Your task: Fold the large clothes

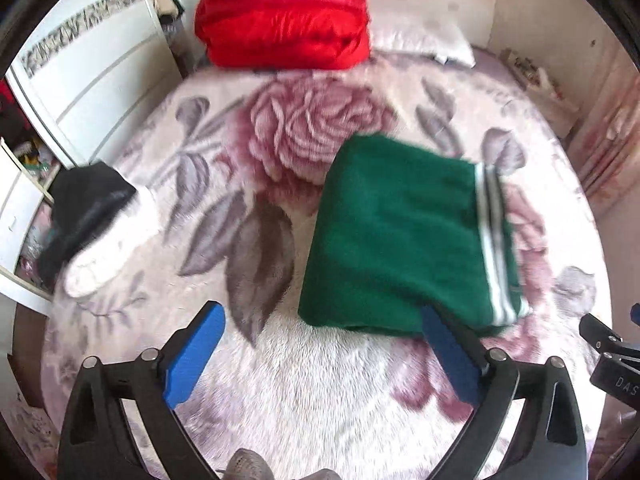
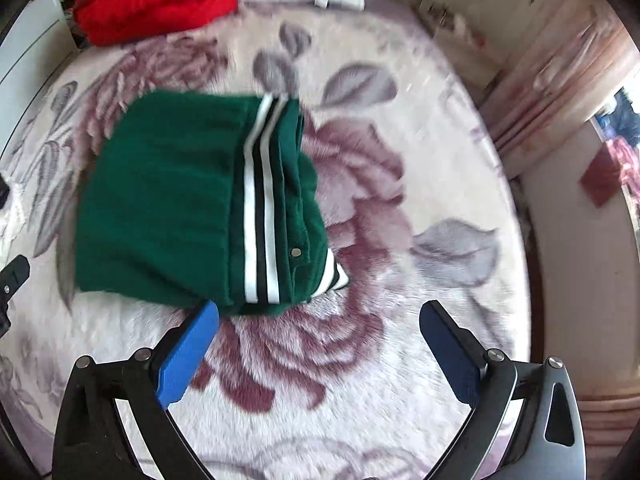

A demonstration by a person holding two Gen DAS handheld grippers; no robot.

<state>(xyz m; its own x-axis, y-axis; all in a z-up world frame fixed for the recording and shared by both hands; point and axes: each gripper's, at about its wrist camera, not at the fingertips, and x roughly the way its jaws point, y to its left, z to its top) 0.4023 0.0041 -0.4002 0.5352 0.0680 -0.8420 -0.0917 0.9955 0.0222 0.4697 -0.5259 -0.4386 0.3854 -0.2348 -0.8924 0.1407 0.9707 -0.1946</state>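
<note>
A green garment [image 1: 404, 236] with a white and black striped band lies folded into a thick rectangle on the floral bed cover [image 1: 304, 380]. My left gripper [image 1: 324, 320] hangs above the cover just in front of the garment's near edge, jaws wide open and empty. In the right wrist view the same green garment [image 2: 168, 200] lies to the upper left, its striped band and a snap button facing me. My right gripper [image 2: 320, 316] is open above the cover with nothing between its blue pads [image 2: 188, 352], beside the garment's near right corner.
A folded red garment [image 1: 284, 16] sits at the head of the bed next to a pale pillow [image 1: 424, 36]. A black and white garment [image 1: 92, 220] lies at the left bed edge. White wardrobe [image 1: 88, 64] on the left, curtain [image 2: 560, 80] on the right.
</note>
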